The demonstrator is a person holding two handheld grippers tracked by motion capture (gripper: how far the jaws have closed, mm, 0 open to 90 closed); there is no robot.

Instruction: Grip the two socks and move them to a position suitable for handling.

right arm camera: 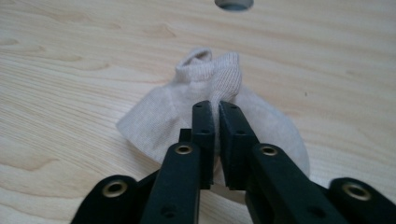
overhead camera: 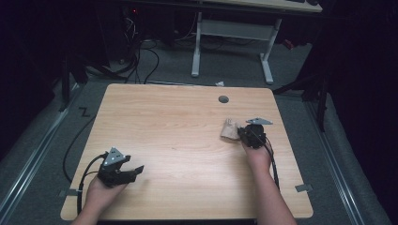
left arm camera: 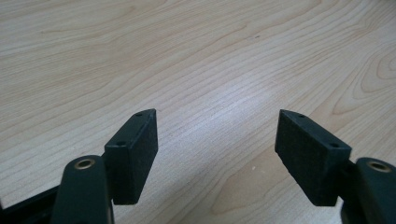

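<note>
Right claw (right arm camera: 216, 109): clamped on a fold of the beige sock (right arm camera: 187, 116), its jaws nearly together with the fabric pinched between them.
Sock: lies bunched on the wooden surface (overhead camera: 178, 136), right of centre, well in from the right edge and near the grey round grommet (overhead camera: 223, 99) by the far edge.
Left claw (left arm camera: 217, 135): jaws spread wide, nothing between them, low over bare wood near the front left corner.
Open room: the wide middle of the surface between the two claws holds no objects.

Overhead view, two close table-level (overhead camera: 187, 126) views
</note>
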